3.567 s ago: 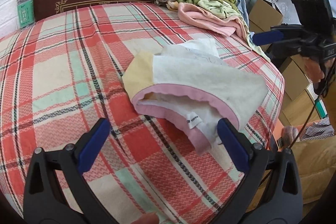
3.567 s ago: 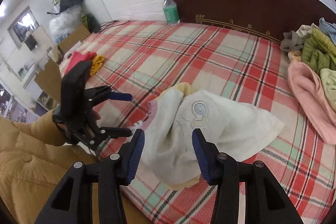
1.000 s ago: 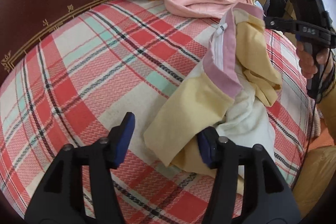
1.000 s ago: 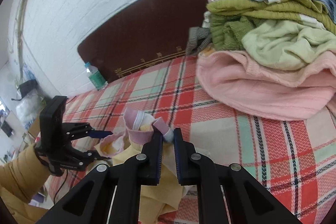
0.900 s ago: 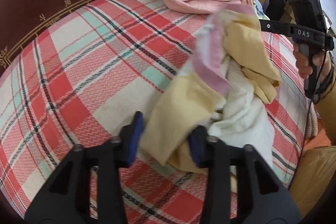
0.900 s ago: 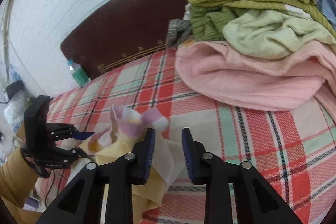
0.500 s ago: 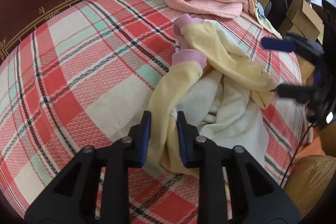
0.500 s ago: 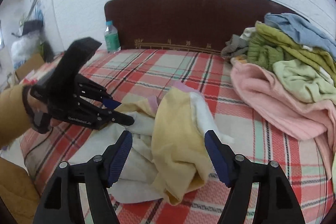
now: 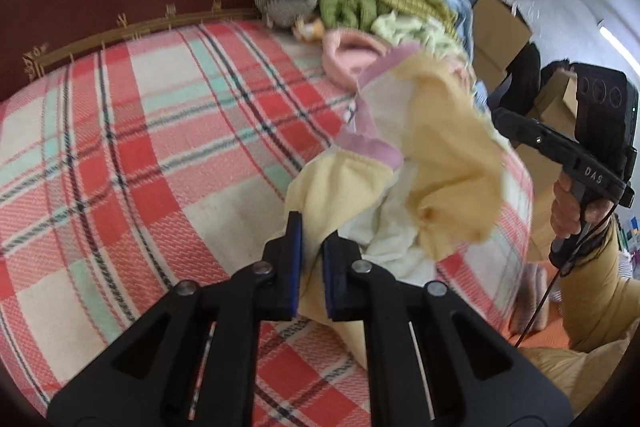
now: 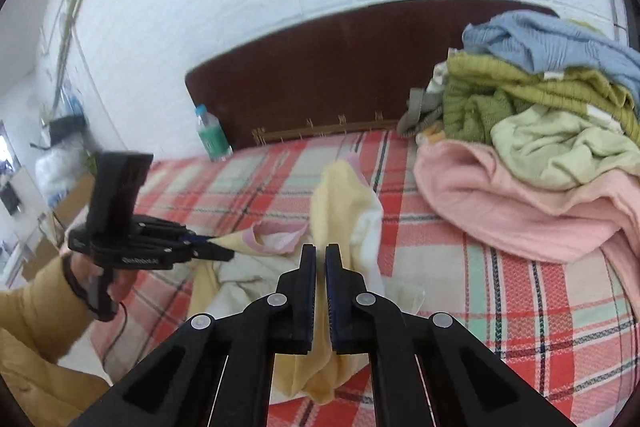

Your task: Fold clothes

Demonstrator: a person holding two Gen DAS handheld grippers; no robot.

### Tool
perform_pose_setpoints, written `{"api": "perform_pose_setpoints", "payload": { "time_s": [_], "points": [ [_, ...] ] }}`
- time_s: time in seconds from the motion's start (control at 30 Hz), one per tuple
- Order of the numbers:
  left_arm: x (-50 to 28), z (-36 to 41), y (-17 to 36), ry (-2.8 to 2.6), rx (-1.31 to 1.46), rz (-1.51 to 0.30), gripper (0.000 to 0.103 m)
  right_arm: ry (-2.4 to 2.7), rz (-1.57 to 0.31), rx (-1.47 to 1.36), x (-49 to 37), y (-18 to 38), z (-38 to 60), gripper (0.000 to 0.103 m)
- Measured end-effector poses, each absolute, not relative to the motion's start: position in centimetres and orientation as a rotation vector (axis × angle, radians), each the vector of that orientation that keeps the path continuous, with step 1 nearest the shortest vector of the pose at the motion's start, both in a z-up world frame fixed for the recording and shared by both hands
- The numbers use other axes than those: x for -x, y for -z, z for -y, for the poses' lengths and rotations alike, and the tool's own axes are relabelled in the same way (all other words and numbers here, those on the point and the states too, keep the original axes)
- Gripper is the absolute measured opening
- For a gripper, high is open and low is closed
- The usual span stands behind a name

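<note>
Above the plaid bed, each hand-held gripper, left and right, seemingly pinches the unfolded yellow garment; all folding remains

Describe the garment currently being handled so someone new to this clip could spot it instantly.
On the red plaid bedspread, in front of the heaped laundry pile by the dark headboard, lies the cream and pale yellow garment with pink trim. Unlike the piled clothes, it is pinched by both the left gripper and right gripper.
</note>
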State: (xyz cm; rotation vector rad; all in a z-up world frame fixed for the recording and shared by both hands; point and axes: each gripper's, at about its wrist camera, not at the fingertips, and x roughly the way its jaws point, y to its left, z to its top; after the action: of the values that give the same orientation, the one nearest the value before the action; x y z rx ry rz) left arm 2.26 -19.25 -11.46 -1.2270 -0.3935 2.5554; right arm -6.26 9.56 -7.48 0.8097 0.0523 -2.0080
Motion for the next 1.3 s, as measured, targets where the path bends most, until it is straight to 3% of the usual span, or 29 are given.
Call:
{"api": "perform_pose_setpoints", "payload": {
  "time_s": [0.1,0.2,0.23,0.33,0.37,0.6,0.73,0.83,0.9,0.97,1.1,1.3],
  "points": [
    [-4.8,20.4,8.2,-2.609,1.126,0.397,0.011,1.980,0.025,-0.672,4.1,3.1,-11.1,0.004],
    [-7.5,21.2,6.1,-2.653,1.080,0.377,0.011,1.971,-0.015,-0.616,2.6,1.6,-10.9,0.004],
    [-8.1,21.4,5.9,-2.660,1.087,0.375,0.011,1.980,-0.054,-0.632,2.4,1.9,-10.2,0.010],
    [-10.1,22.2,6.1,-2.685,1.116,0.376,0.011,1.938,-0.119,-0.801,3.9,5.7,-7.0,0.063],
    [-10.5,22.7,6.5,-2.693,1.134,0.397,0.011,1.930,-0.128,-0.859,4.6,7.4,-6.0,0.070],
    [-12.8,25.3,11.1,-2.662,1.259,0.560,0.011,1.871,-0.062,-1.201,9.9,17.4,-1.5,0.071],
    [-13.1,25.9,13.8,-2.628,1.321,0.619,0.011,1.798,-0.098,-1.179,8.2,18.5,-0.8,0.075],
    [-12.6,25.9,15.4,-2.603,1.348,0.661,0.011,1.780,-0.232,-1.133,6.2,18.9,0.0,0.078],
    [-12.3,26.0,15.7,-2.616,1.356,0.672,0.011,1.797,-0.349,-1.095,5.1,19.3,0.5,0.072],
    [-12.0,26.2,15.9,-2.629,1.363,0.684,0.011,1.815,-0.425,-1.061,4.4,19.4,0.8,0.015],
    [-11.6,27.1,14.5,-2.686,1.332,0.686,0.011,1.907,-0.422,-0.971,5.0,16.5,0.0,0.005],
    [-9.8,30.1,10.3,-2.786,1.252,0.694,0.011,2.106,-0.417,-0.832,8.5,10.6,-2.3,0.004]
  ]
}}
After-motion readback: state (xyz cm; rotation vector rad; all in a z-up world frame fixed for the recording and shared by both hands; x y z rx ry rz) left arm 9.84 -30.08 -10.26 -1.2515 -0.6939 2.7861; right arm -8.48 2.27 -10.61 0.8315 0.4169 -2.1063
